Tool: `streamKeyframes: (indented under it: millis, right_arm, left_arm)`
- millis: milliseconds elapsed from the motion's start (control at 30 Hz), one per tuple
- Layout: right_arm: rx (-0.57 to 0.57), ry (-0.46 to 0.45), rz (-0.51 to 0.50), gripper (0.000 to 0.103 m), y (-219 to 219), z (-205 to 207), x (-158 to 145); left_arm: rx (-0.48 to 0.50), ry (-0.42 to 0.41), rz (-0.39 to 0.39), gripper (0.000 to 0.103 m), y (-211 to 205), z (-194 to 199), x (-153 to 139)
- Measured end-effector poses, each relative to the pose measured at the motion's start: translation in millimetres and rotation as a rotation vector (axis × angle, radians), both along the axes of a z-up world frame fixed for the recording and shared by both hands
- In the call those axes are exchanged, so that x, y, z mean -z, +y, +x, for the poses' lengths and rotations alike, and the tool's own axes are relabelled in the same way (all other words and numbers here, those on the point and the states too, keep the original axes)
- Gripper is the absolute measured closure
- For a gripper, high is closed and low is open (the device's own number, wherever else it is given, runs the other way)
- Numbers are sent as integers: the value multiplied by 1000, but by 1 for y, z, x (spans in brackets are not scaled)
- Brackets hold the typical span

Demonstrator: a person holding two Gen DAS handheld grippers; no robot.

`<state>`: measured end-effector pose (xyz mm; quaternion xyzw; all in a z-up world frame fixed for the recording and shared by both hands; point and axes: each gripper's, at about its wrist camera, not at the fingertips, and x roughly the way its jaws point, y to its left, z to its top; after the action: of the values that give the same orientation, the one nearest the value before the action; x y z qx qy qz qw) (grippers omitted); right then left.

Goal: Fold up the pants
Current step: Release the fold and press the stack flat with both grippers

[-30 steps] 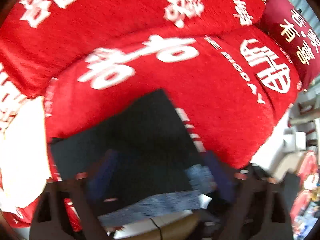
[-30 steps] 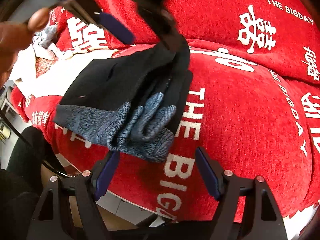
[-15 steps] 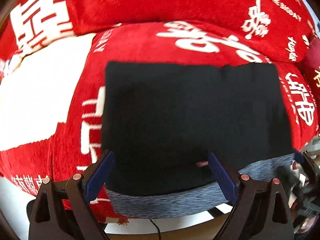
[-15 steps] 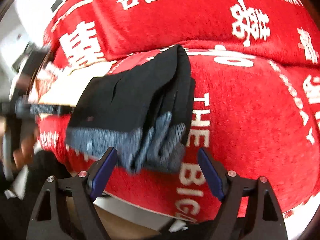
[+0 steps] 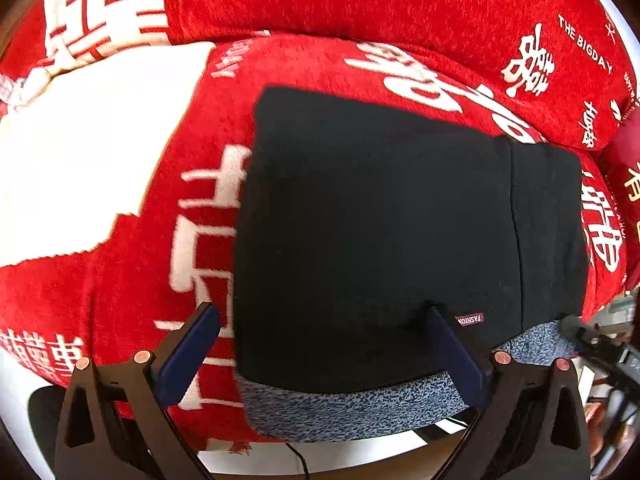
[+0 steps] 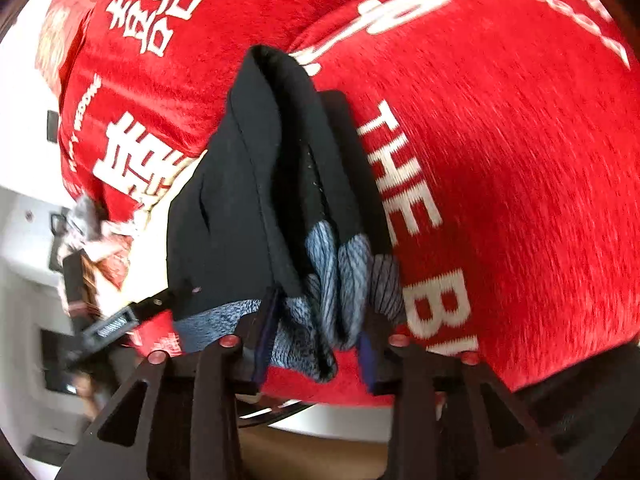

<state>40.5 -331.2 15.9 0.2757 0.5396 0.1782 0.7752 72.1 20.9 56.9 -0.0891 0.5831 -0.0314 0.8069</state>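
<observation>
Left wrist view: folded black fabric pants (image 5: 380, 232) with grey lining lie on the red printed sofa cushion (image 5: 320, 60), under the wide-spread, empty left gripper (image 5: 320, 344). Right gripper (image 6: 316, 344) has just been closing, its jaws around the grey layered edge.

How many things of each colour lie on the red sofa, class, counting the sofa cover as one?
Black folded pants with grey lining: 1
Red plush sofa cover with white lettering: 1
White cloth: 1
Total: 3

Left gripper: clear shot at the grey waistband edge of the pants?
Probably yes. The left gripper is open astride the folded pants; the grey waistband lies bare between its fingers.
</observation>
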Motion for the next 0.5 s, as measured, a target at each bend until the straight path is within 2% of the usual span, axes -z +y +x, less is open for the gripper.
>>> streamKeyframes:
  millis: [33,100,133,167,200,233,333,400,500]
  right_arm:
    - [9,-19,-54,54,-1,-1,-9]
    - [26,-136,-224,48,4,-7,-40]
    - [26,-187,-275,45,8,-8,-52]
    - [12,-266,-324,35,18,-9,-69]
    - [-3,-306,-339,25,26,-5,-77]
    - [-35,-353,-357,23,38,-2,-86]
    - [-162,-438,-450,22,85,20,-98]
    - [-233,-486,-476,22,110,39,-98]
    - [-299,-453,-455,22,128,75,-84]
  left_arm:
    - [-4,-26,14,0,1,0,-6]
    - [-10,-74,26,0,3,3,-18]
    - [-16,-89,31,0,4,6,-21]
    - [-25,-100,39,0,5,13,-25]
    - [-30,-104,44,0,6,19,-26]
    - [-41,-107,53,0,6,29,-28]
    - [-56,-108,55,0,6,54,-31]
    - [-62,-95,53,0,5,70,-30]
    - [-47,-34,101,0,3,92,-16]
